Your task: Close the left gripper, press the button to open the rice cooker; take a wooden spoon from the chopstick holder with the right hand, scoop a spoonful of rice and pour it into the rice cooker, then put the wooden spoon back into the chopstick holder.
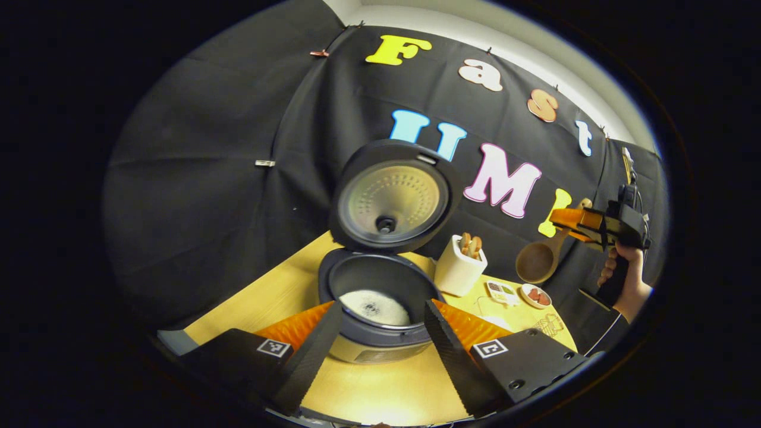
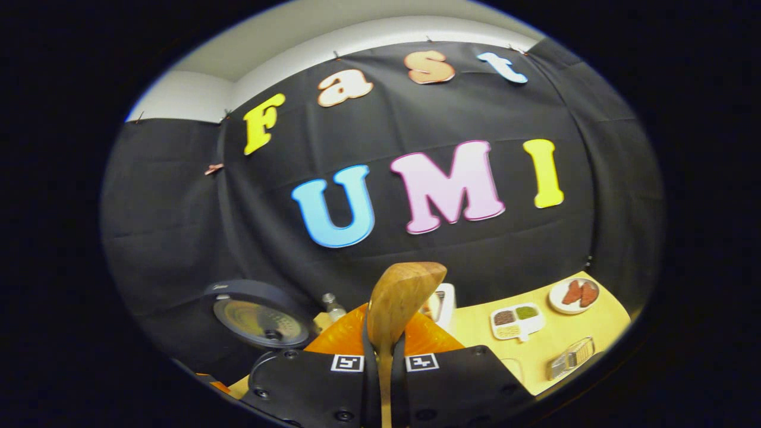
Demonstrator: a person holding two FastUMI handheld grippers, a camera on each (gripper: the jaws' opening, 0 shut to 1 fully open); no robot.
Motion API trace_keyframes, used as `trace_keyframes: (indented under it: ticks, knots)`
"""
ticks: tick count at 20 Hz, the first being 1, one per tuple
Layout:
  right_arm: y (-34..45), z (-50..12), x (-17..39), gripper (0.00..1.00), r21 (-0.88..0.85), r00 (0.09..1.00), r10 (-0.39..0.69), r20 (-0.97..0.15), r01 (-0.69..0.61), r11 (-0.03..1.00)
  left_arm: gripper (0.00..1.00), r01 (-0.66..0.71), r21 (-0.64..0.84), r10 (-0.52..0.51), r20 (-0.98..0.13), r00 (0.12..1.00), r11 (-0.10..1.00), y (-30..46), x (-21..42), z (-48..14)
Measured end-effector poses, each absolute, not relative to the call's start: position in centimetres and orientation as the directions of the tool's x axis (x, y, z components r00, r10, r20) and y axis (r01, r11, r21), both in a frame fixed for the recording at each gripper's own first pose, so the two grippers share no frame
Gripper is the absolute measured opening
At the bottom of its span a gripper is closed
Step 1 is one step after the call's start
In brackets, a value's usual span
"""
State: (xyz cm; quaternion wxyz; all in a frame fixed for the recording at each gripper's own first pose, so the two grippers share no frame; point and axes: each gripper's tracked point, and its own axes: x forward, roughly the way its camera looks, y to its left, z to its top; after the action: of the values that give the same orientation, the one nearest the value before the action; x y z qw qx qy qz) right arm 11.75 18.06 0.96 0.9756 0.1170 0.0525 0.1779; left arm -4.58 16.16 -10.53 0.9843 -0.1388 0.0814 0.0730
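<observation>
The rice cooker (image 1: 377, 309) stands open on the table (image 1: 368, 392), rice in its pot, framed by the wide-spread left claw (image 1: 377, 339). At three o'clock the right claw (image 1: 574, 221) is clamped on the wooden spoon (image 1: 538, 260) by its handle, bowl hanging empty above the table. The spoon looks light, stiff and smooth, likely to pivot unless gripped mid-handle. The chopstick holder (image 1: 458, 270) stands just beside the cooker.

Tongs (image 2: 384, 362) clamp the spoon (image 2: 397, 303) handle, bowl raised above the bench (image 2: 475, 333). Cooker (image 2: 261, 321) lid stands open at left.
</observation>
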Motion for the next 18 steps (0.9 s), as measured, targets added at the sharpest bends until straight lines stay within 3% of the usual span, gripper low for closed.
trace_keyframes:
  ticks: [8, 18]
  knots:
    - [0.5, -2.6, 16.0, 0.11, 0.265, 0.977, 0.162, -0.136, -0.122, 0.957, 0.96, -0.148, -0.276, 0.099, -0.185, 0.978, 0.95, 8.9, -0.1, -9.1]
    - [-12.3, -9.9, 18.5, 0.11, 0.297, 0.967, 0.053, -0.249, 0.024, 0.955, 0.95, -0.182, -0.202, 0.143, -0.194, 0.971, 0.962, 1.7, 2.2, -7.5]
